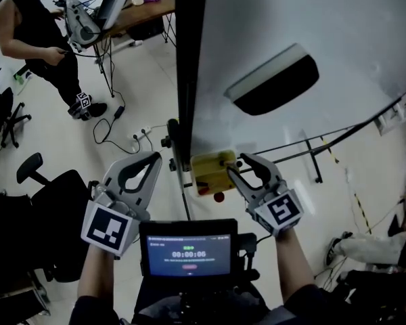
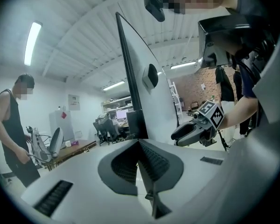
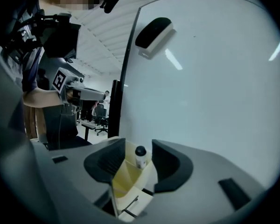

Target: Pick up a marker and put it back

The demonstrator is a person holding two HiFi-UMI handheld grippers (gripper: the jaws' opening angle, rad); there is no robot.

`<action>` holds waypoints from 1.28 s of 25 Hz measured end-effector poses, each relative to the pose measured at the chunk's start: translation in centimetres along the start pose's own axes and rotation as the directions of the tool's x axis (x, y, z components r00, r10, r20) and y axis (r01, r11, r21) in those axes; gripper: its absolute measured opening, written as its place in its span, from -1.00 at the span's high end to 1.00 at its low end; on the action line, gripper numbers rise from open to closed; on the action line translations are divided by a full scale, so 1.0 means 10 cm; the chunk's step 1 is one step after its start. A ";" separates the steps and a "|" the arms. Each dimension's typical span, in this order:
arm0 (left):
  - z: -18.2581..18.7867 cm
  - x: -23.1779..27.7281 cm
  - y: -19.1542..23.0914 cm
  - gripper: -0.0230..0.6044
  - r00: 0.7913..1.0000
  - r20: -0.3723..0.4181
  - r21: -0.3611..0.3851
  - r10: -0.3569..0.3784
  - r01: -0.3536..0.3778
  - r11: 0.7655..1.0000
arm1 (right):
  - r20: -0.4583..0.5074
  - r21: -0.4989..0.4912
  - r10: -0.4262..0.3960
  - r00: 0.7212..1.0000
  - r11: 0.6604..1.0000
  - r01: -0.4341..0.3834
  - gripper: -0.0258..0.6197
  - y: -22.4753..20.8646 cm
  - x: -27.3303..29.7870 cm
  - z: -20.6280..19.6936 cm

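Note:
A marker (image 3: 140, 157) with a black cap and white body stands upright in a yellow paper holder (image 3: 123, 178) fixed low on the whiteboard (image 3: 210, 92). My right gripper (image 3: 137, 149) is open, its jaws on either side of the holder and marker, and the pads touch neither. From the head view, the right gripper (image 1: 242, 166) sits right beside the yellow holder (image 1: 213, 170). My left gripper (image 1: 149, 164) hangs left of the board's dark edge with its fingertips together and nothing between them. In its own view the left gripper (image 2: 141, 146) looks shut and empty.
A black eraser (image 1: 274, 80) clings higher up the whiteboard (image 1: 311, 26). A small red round thing (image 1: 218, 197) sits under the holder. A person (image 1: 34, 32) stands at the far left by a table (image 1: 145, 9). Cables (image 1: 122, 131) cross the floor and a black office chair (image 1: 47, 188) stands at the left.

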State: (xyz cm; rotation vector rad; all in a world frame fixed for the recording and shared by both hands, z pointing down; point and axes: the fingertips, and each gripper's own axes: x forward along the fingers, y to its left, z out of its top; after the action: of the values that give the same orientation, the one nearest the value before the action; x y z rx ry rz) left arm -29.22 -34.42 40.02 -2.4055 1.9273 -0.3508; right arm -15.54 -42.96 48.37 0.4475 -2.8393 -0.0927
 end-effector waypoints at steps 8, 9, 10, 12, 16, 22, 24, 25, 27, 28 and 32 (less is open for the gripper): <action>0.00 -0.04 -0.05 0.93 0.999 -0.017 -0.021 0.033 -0.033 0.999 | -0.006 0.028 0.020 1.000 0.999 -0.020 0.39 -0.01 0.09 -0.15; -0.02 -0.06 -0.04 0.93 0.999 -0.024 -0.022 0.037 -0.037 0.999 | -0.010 0.026 0.018 1.000 1.000 -0.018 0.42 0.00 0.10 -0.16; -0.02 -0.08 -0.03 0.93 0.999 -0.029 -0.022 0.040 -0.040 0.999 | -0.013 0.023 0.014 1.000 1.000 -0.014 0.52 0.00 0.12 -0.17; -0.03 -0.09 -0.01 0.93 0.999 -0.031 -0.019 0.044 -0.044 0.999 | -0.011 0.017 0.009 1.000 1.000 -0.009 0.59 -0.01 0.14 -0.18; -0.03 -0.10 0.01 0.93 0.998 -0.021 -0.021 0.051 -0.052 0.998 | -0.010 -0.002 0.010 1.000 1.000 -0.010 0.61 -0.03 0.17 -0.19; 0.02 -0.09 0.03 0.93 0.999 -0.005 -0.015 0.053 -0.053 0.998 | -0.013 -0.024 0.045 0.999 0.999 -0.045 0.62 0.04 0.22 -0.14; 0.03 -0.09 0.05 0.93 0.998 0.000 -0.017 0.055 -0.055 0.998 | 0.005 -0.033 0.058 0.998 0.998 -0.058 0.62 0.09 0.21 -0.07; 0.04 -0.10 0.06 0.93 0.999 0.001 -0.015 0.054 -0.054 0.998 | 0.017 -0.037 0.066 0.998 0.997 -0.065 0.62 0.11 0.20 -0.01; 0.09 -0.09 0.06 0.93 0.999 0.008 -0.012 0.046 -0.046 0.999 | 0.040 -0.043 0.082 0.996 0.996 -0.080 0.62 0.13 0.16 0.12; 0.12 -0.09 0.06 0.93 0.999 0.017 -0.014 0.039 -0.039 0.999 | 0.053 -0.044 0.088 0.995 0.995 -0.086 0.62 0.14 0.15 0.19; 0.25 -0.11 0.08 0.93 0.998 0.065 -0.053 0.018 -0.015 0.999 | 0.095 -0.071 0.105 0.990 0.993 -0.098 0.62 0.16 0.06 0.48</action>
State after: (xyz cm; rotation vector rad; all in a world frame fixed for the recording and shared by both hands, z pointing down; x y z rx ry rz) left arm -29.72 -33.77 37.23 -2.3989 1.9511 -0.2208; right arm -17.87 -41.51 44.07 0.2913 -2.9395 -0.1936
